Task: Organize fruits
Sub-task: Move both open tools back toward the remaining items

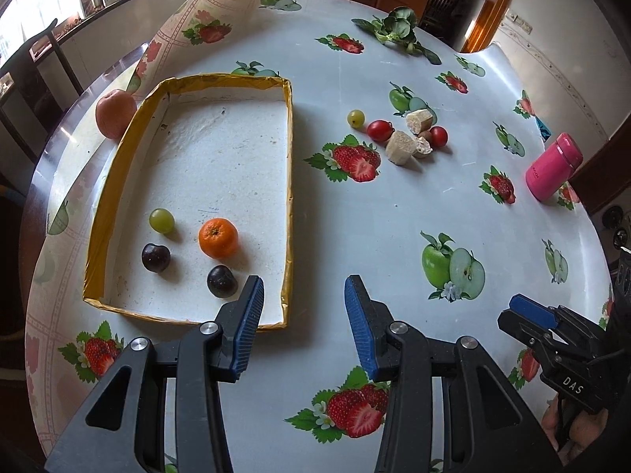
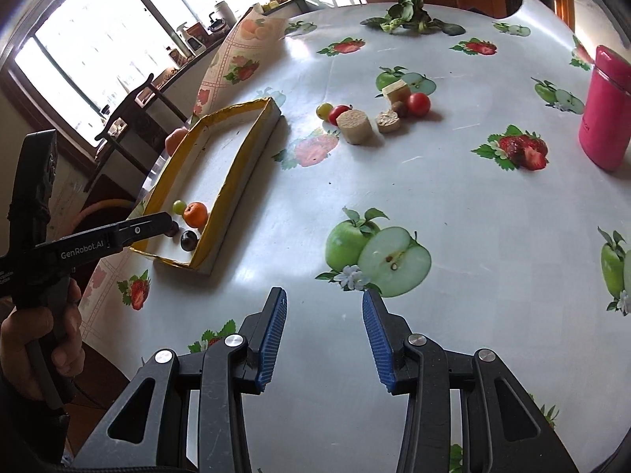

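A shallow white tray with a yellow rim (image 1: 290, 149) (image 2: 236, 165) lies on the table. In it sit a mandarin (image 1: 218, 237) (image 2: 195, 214), a green grape (image 1: 161, 220) (image 2: 179, 207) and two dark plums (image 1: 156, 257) (image 1: 222, 280). A peach (image 1: 115, 112) rests outside the tray's far left. Right of the tray lie a green grape (image 1: 355, 117), two red cherry tomatoes (image 1: 380, 130) (image 1: 438, 136) and cut sugarcane pieces (image 1: 401, 147). My left gripper (image 1: 303, 325) is open and empty at the tray's near right corner. My right gripper (image 2: 324, 335) is open and empty over bare tablecloth.
A pink flask (image 1: 553, 165) (image 2: 605, 110) stands at the right. Leafy greens (image 1: 396, 29) lie at the far side. The fruit-print tablecloth (image 1: 394, 236) curls up behind the tray. A chair (image 2: 134, 118) stands beyond the table's left edge.
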Available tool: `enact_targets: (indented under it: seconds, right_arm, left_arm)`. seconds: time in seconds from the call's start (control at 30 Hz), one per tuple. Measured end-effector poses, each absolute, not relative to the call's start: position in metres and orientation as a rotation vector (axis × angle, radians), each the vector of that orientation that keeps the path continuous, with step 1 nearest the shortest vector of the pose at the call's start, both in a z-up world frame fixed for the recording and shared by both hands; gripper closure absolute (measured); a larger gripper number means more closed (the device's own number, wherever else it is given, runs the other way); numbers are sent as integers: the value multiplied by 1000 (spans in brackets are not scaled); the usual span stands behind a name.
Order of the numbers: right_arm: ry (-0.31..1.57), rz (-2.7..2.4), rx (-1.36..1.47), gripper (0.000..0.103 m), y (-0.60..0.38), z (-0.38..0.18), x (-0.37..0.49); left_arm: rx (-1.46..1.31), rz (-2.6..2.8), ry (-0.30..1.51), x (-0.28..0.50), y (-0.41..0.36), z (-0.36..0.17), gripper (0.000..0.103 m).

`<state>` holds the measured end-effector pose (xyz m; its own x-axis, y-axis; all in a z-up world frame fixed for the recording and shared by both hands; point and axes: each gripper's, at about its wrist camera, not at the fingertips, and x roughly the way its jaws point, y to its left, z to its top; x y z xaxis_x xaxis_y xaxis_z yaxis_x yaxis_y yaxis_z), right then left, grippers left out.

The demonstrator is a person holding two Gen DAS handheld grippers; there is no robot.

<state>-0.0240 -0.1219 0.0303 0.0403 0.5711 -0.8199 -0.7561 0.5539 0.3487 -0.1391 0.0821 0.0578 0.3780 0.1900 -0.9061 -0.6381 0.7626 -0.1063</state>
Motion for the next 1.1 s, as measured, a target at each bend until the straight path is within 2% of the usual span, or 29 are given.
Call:
enact_targets:
  seconds: [0.47,1.1]
  right_arm:
    - [1133,964,-113,60,-166,29,17]
    - [1121,904,-92,60,-165,29,70]
  left_arm:
    - [-439,528,1087,-115,42,69,62]
    - [-483,522,1035,-69,55,65,62]
